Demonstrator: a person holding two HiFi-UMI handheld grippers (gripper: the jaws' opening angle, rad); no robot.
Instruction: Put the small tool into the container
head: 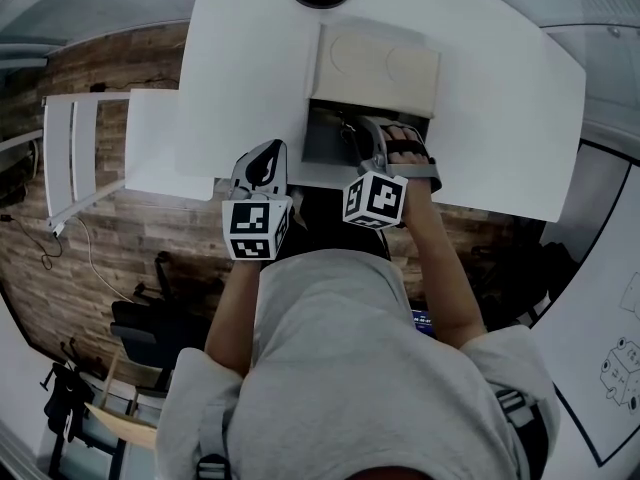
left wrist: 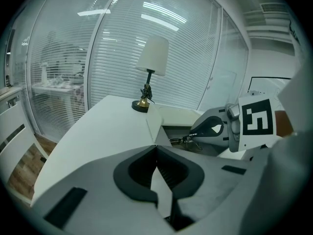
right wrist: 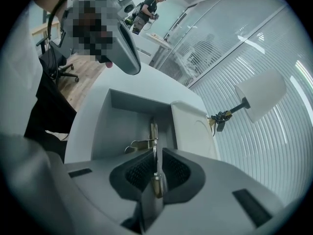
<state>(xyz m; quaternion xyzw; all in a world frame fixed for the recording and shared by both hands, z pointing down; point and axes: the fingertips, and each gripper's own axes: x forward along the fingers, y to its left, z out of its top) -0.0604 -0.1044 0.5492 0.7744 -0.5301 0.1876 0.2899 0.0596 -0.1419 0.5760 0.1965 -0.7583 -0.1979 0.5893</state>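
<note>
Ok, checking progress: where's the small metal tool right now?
Right gripper view: the small silver metal tool is clamped in the right gripper, over the open grey container beside its beige lid.

Left claw (left wrist: 156,150): jaws together, empty, above the white desk (left wrist: 98,126).
Right claw (left wrist: 197,135): grips small tool (left wrist: 182,140) over open container (left wrist: 153,125).
Lamp (left wrist: 152,62): behind container.
</note>
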